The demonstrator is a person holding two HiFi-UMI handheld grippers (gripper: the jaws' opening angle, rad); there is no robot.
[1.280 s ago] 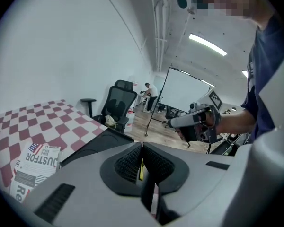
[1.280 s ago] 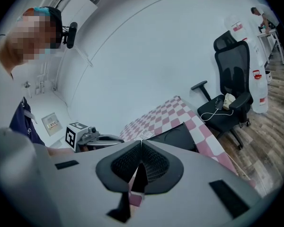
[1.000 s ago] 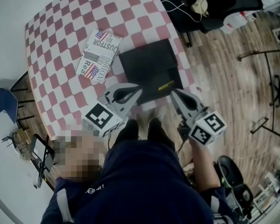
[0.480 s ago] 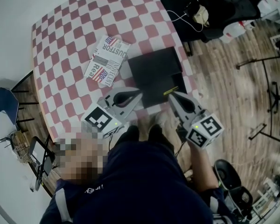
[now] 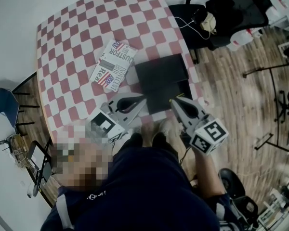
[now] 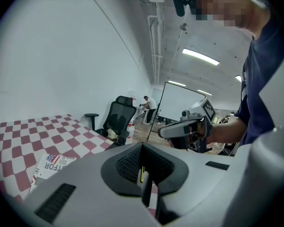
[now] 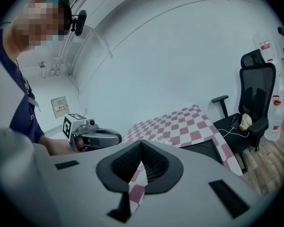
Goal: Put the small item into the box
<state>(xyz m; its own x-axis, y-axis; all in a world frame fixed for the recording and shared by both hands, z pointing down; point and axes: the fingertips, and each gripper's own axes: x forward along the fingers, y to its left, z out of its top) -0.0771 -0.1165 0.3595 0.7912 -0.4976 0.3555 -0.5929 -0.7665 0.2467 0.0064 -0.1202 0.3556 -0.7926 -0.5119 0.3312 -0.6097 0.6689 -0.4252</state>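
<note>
A flat black box (image 5: 161,70) lies on the red-and-white checked table (image 5: 77,32), near its front right corner. To its left lies a white packet (image 5: 113,65) printed with flags, also low at the left in the left gripper view (image 6: 52,163). My left gripper (image 5: 143,99) hangs shut and empty at the box's front left corner. Just off the box's front edge, my right gripper (image 5: 172,100) is shut with nothing in it. Each gripper view shows its own closed jaws, left (image 6: 142,146) and right (image 7: 141,142), with the other gripper across from it.
A black office chair (image 5: 202,18) with a white cable and small things on its seat stands off the table's far right corner. Wooden floor with stand legs (image 5: 274,66) is at the right. A blue seat (image 5: 2,105) and a wire rack (image 5: 17,146) are at the left.
The head view has shifted, so the table sits a little lower and further right in it. Both grippers stay shut, drawn slightly back from the box.
</note>
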